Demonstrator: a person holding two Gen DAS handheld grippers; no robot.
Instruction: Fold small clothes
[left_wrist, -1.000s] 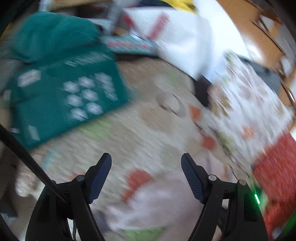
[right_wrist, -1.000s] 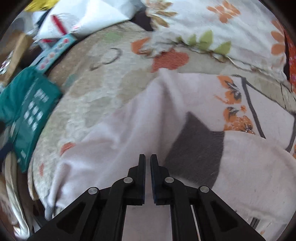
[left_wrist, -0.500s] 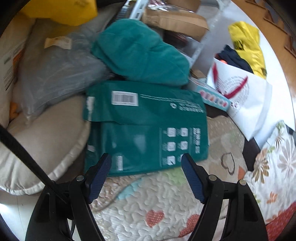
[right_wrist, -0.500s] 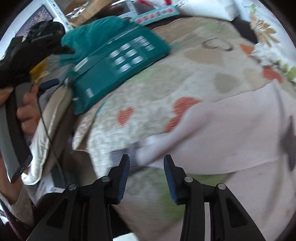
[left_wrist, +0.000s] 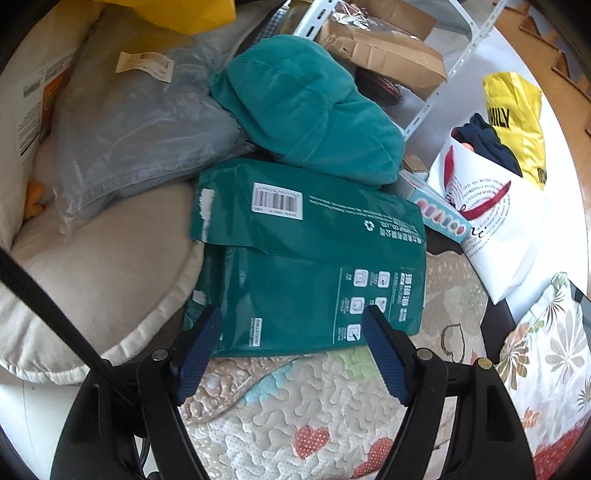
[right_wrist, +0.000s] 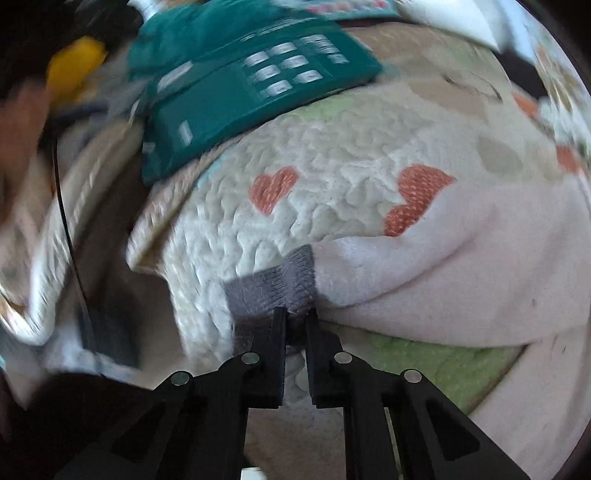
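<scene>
Quilted bedspread (right_wrist: 332, 177) below: right tool (right_wrist: 295, 314) clamps the pale garment's (right_wrist: 461, 266) grey cuff (right_wrist: 273, 288); left tool (left_wrist: 291, 332) gapes empty, green bag (left_wrist: 306, 266) at twelve o'clock.

Pale pink garment (right_wrist: 461, 266) with grey ribbed cuff (right_wrist: 273, 288). Cream quilt (right_wrist: 332, 177) patterned with orange-red hearts. Dark green printed package (left_wrist: 306, 266), teal cushion (left_wrist: 306, 107), yellow bag (left_wrist: 517, 110), blue pads (left_wrist: 199, 354).

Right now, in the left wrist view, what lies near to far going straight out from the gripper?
Left gripper → quilt → green pouch → teal cushion → cardboard box.
</scene>
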